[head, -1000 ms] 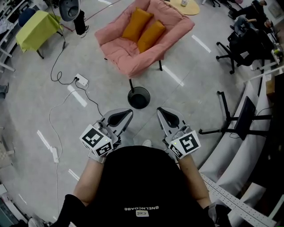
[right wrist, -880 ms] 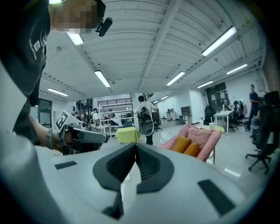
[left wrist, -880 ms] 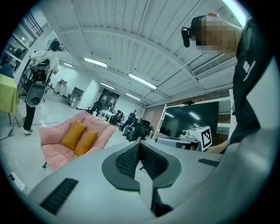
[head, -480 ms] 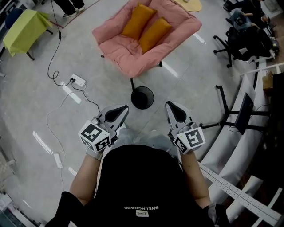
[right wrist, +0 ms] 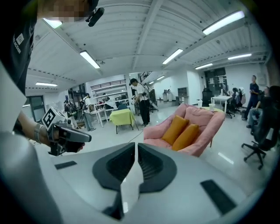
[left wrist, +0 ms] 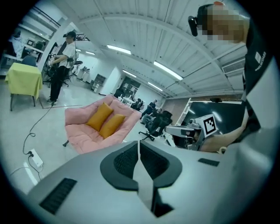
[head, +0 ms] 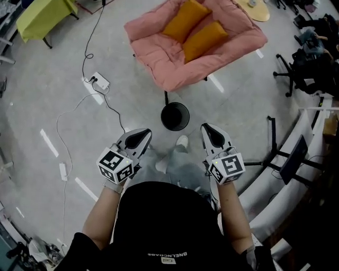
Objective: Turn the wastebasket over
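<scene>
A black round wastebasket (head: 175,116) stands upright on the grey floor in the head view, mouth up, just in front of the pink chair. My left gripper (head: 139,134) is held out to the lower left of it, jaws shut with nothing between them. My right gripper (head: 207,131) is to the lower right of the basket, also shut and empty. Both are apart from the basket. In the left gripper view my left gripper (left wrist: 139,146) shows its jaws pressed together; the right gripper view shows my right gripper (right wrist: 136,148) the same. The basket is hidden in both gripper views.
A pink folding chair (head: 175,58) with two orange cushions (head: 199,27) stands right behind the basket. A power strip (head: 99,81) and cable lie on the floor at left. A yellow-covered table (head: 39,15) is far left. Office chairs (head: 307,63) and a monitor stand (head: 280,153) are at right.
The person has stepped toward the basket and chair. Both grippers stay shut side by side, and a foot now shows below the basket.
</scene>
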The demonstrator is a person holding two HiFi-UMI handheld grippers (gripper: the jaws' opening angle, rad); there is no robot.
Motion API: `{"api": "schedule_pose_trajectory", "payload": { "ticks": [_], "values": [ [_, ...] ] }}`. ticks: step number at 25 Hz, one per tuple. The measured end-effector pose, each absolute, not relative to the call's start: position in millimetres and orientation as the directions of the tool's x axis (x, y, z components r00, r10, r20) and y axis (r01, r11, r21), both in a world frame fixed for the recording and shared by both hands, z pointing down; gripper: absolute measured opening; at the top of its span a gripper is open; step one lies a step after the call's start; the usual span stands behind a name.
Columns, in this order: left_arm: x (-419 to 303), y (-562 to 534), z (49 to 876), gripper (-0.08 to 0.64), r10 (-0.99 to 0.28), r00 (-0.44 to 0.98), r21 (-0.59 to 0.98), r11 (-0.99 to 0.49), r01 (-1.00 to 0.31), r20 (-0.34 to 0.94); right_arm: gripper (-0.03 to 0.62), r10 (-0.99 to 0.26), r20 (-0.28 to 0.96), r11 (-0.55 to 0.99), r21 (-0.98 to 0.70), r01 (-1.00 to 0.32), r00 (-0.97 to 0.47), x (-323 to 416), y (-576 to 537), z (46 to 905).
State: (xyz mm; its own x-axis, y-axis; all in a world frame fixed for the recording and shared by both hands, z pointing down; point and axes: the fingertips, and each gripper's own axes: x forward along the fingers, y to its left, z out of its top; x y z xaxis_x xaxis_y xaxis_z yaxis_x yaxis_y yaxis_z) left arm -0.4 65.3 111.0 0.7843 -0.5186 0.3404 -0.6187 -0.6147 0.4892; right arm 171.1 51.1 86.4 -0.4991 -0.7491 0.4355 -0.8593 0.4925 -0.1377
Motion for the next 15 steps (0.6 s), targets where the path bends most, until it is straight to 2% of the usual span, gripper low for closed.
{"api": "schedule_pose_trajectory", "payload": {
  "ticks": [4, 9, 12, 15],
  "values": [
    [9.3, 51.9, 145.9, 0.015, -0.567, 0.725, 0.495, -0.535, -0.685, 0.391, 0.020, -0.678, 0.491, 0.535, -0.181, -0.826, -0.547, 187.1, 30.8, 132.0],
    [24.7, 43.9, 218.2, 0.017, -0.594, 0.643, 0.495, -0.420, -0.760, 0.484, 0.088, -0.557, 0.578, 0.585, -0.236, -0.776, -0.596, 208.2, 5.5, 209.7],
    [31.1, 45.4, 266.5, 0.048, -0.605, 0.599, 0.505, -0.346, -0.791, 0.524, 0.098, -0.501, 0.628, 0.597, -0.248, -0.763, -0.596, 221.7, -7.5, 261.3],
    [35.7, 41.3, 321.8, 0.123, -0.600, 0.575, 0.522, -0.285, -0.803, 0.557, 0.106, -0.453, 0.668, 0.611, -0.249, -0.752, -0.590, 233.2, -23.1, 318.8]
  ]
}}
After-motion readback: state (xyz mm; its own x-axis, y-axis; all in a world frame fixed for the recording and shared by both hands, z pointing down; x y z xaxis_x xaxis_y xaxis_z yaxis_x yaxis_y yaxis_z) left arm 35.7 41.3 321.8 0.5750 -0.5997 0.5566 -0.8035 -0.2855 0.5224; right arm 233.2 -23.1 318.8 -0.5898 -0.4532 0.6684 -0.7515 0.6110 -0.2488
